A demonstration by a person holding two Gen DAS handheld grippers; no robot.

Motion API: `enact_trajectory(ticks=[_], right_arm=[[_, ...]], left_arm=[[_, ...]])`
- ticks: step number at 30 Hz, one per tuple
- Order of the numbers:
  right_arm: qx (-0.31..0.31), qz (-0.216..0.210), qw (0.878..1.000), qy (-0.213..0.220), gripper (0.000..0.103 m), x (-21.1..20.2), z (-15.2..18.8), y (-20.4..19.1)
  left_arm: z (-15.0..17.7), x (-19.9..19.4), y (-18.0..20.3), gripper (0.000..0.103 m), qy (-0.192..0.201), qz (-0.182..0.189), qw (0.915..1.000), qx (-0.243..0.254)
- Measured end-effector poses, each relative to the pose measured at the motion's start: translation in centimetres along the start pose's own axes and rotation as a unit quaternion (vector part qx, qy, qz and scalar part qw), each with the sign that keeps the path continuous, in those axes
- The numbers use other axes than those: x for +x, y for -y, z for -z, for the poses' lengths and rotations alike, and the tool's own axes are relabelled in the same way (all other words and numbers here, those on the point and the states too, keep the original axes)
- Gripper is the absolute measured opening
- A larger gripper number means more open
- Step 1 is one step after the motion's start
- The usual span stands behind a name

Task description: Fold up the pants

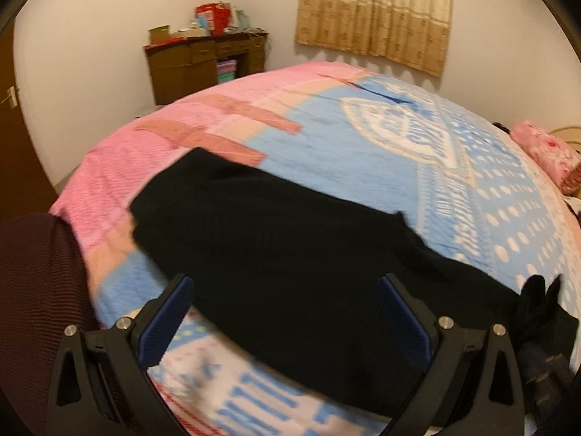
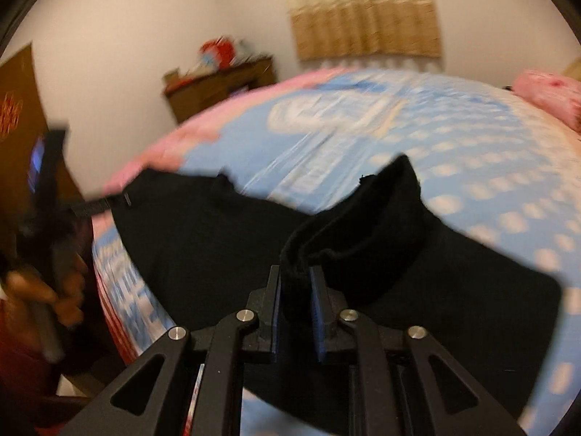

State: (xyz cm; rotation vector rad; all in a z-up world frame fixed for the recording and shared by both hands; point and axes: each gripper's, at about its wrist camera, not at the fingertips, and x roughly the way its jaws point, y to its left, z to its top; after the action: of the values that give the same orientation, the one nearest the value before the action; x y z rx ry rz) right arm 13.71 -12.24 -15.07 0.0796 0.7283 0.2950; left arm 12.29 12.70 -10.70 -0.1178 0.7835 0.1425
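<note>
Now, step in hand: you look to be carrying a fold of the black knit pants across the pink-and-blue patterned quilt on the bed.
Where the pants are: they lie spread on the near part of the quilt, with one bunched end lifted off it.
Right gripper: your fingers are pinching that lifted bunch of black cloth between the blue pads.
Left gripper: your fingers are spread wide and hold nothing; they hover just above the pants' near edge.
How to do it well: keep the pinch firm, lay the lifted end level over the flat part, and match the edges before letting go. Use the free left gripper to press the lower layer down, as I judge it may drag.
Risk: both views are blurred, so slow down.
Count: one pair of pants, two grippers, one quilt, one pink floral pillow.
</note>
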Motion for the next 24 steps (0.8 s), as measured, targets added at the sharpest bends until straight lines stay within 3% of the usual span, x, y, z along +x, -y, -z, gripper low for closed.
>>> enact_trajectory(ticks=[2, 3, 4, 7, 9, 12, 14, 17, 20, 22, 24], right_arm=[[-0.009, -0.015, 1.000, -0.007, 0.042, 1.5, 1.1, -0.8], [-0.016, -0.036, 0.999, 0.018, 0.069, 1.0, 1.4, -1.5], [-0.017, -0.061, 0.998, 0.016, 0.083, 0.7, 1.5, -1.9], [-0.013, -0.126, 0.992, 0.003, 0.083, -0.5, 1.5, -2.5], [-0.009, -0.127, 0.992, 0.017, 0.083, -1.6, 1.5, -2.3], [0.029, -0.081, 0.995, 0.053, 0.083, -3.2, 0.3, 0.4], [0.024, -0.024, 0.997, 0.063, 0.083, -3.6, -0.9, 1.8], [-0.021, 0.011, 0.998, 0.051, 0.083, -3.2, -0.9, 1.5], [-0.116, 0.040, 0.991, 0.045, 0.082, -1.8, 0.7, -1.6], [-0.150, 0.049, 0.986, 0.047, 0.063, -1.1, 1.7, -3.0], [-0.174, 0.090, 0.979, 0.053, 0.057, 0.1, 2.2, -3.5]], left_arm=[[-0.1, 0.5, -1.1, 0.103, -0.005, -0.008, 0.9999, -0.013], [-0.2, 0.7, -1.5, 0.103, -0.006, -0.010, 0.9997, -0.020], [-0.2, 0.8, -1.9, 0.103, -0.007, -0.012, 0.9995, -0.027], [-0.3, 1.4, -2.3, 0.103, -0.012, -0.006, 0.9993, -0.036], [0.0, 1.5, -2.1, 0.103, -0.010, -0.006, 0.9995, -0.031], [0.2, 1.9, -1.9, 0.103, -0.015, -0.006, 0.9995, -0.027], [0.4, 2.3, -1.8, 0.103, -0.024, -0.006, 0.9993, -0.030], [0.5, 2.3, -1.9, 0.103, -0.025, -0.008, 0.9991, -0.032], [0.4, 2.3, -2.1, 0.103, -0.023, -0.013, 0.9991, -0.033], [0.4, 2.3, -2.2, 0.103, -0.024, -0.013, 0.9991, -0.034], [0.3, 2.3, -2.3, 0.103, -0.024, -0.015, 0.9990, -0.033]])
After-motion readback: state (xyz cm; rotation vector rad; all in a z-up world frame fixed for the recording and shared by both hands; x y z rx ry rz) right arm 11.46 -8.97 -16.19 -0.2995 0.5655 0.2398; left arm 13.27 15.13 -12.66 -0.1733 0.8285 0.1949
